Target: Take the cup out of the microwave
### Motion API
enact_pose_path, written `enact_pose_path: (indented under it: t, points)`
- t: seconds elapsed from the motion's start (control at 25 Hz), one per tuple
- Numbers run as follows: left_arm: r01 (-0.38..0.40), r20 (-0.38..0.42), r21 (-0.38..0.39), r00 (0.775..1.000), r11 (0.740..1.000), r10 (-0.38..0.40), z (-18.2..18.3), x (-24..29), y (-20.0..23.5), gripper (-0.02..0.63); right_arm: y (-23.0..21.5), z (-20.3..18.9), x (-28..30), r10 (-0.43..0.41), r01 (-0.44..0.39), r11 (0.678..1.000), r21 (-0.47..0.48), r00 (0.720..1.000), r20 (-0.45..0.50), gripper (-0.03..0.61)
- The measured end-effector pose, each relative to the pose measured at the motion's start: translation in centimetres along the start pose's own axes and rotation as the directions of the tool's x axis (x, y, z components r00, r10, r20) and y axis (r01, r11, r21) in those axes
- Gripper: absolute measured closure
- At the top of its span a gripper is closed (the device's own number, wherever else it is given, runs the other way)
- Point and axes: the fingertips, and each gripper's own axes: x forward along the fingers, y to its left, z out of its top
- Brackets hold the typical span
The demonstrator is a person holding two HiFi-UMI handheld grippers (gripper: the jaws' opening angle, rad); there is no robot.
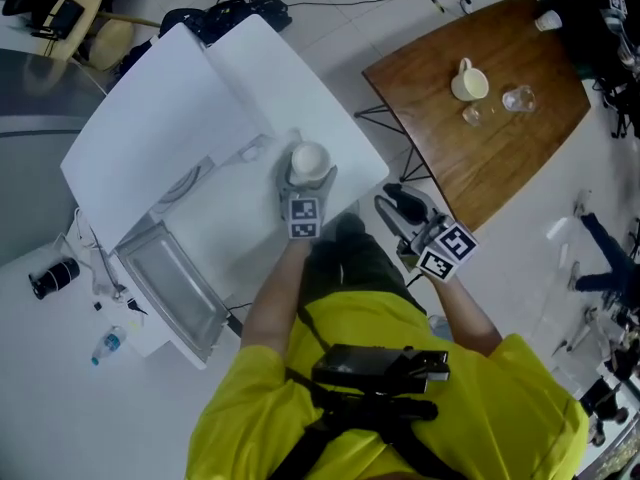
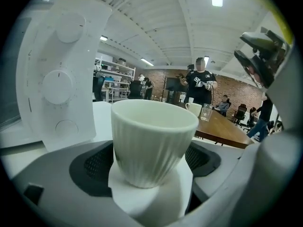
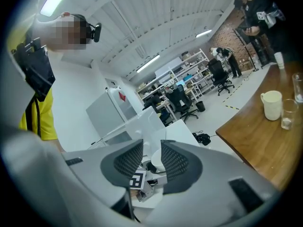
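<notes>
A white ribbed cup (image 1: 309, 158) sits upright between the jaws of my left gripper (image 1: 308, 175), which is shut on it over the white table (image 1: 250, 228). In the left gripper view the cup (image 2: 151, 141) fills the middle, clamped by the dark pads (image 2: 92, 167), with my left gripper (image 2: 150, 171) beside the microwave's knob panel (image 2: 61, 79). The white microwave (image 1: 150, 138) stands to the left, its glass door (image 1: 175, 283) hanging open. My right gripper (image 1: 396, 208) hovers off the table's right edge, open and holding nothing. Through the gap of my right gripper (image 3: 151, 149) the cup (image 3: 157, 160) shows.
A brown wooden table (image 1: 500, 158) to the right carries a cream mug (image 1: 468, 83) and a glass (image 1: 518, 98). A water bottle (image 1: 108, 345) and cables lie on the floor at the left. A person (image 2: 201, 82) stands far behind the wooden table.
</notes>
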Motion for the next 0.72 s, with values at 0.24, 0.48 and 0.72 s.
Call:
enact_pose_path:
  t: [0.24,0.48,0.72]
  points:
    - [-0.023,0.014,-0.083,1.000,0.996,0.024,2.2,-9.1,0.7,0.211,1.4,3.5,0.6,-0.008,0.010,0.997,-0.080,1.000,0.024,0.454]
    - [-0.143,0.268,-0.172,0.945,0.975,0.186,13.8,-24.4,6.1,0.500,5.4,9.5,3.9,0.051,-0.038,0.973,-0.226,0.997,0.054,0.480]
    - [-0.387,0.388,-0.267,0.795,0.883,0.466,20.6,-39.1,11.2,0.532,11.8,15.7,6.5,0.156,-0.108,0.940,-0.323,0.979,0.129,0.574]
